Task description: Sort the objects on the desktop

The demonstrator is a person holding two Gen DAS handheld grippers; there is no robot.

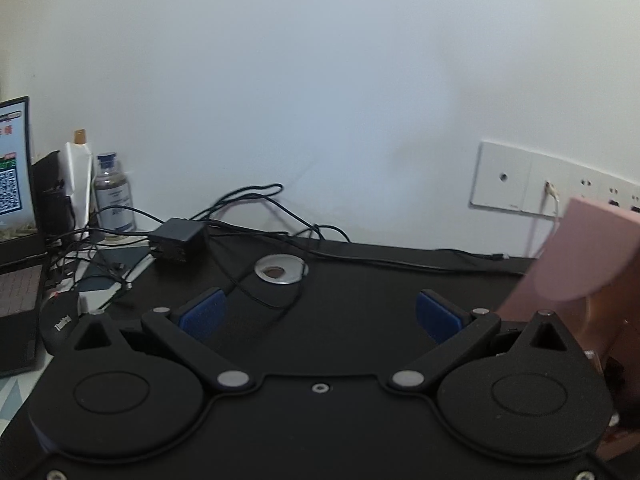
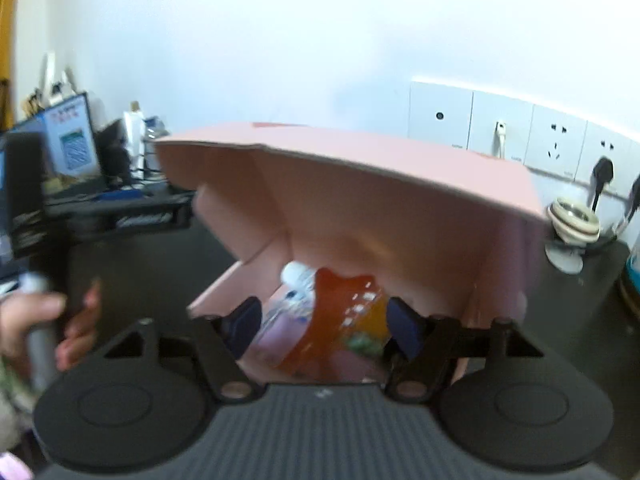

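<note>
The right gripper (image 2: 320,326) stands with its blue pads well apart, gripping nothing; an orange-and-clear packet (image 2: 328,320) lies beyond them, inside the pink cardboard box (image 2: 360,200) with its lid flap raised. The left gripper (image 1: 320,314) is also spread wide and empty above the matte black desk (image 1: 380,280), the box at its right. Left of the box: a round metal disc (image 1: 280,270), tangled black cables (image 1: 256,204), a power adapter (image 1: 178,236), a glass bottle (image 1: 114,196), a laptop (image 1: 14,184). Behind the box, white wall sockets (image 2: 560,140).
</note>
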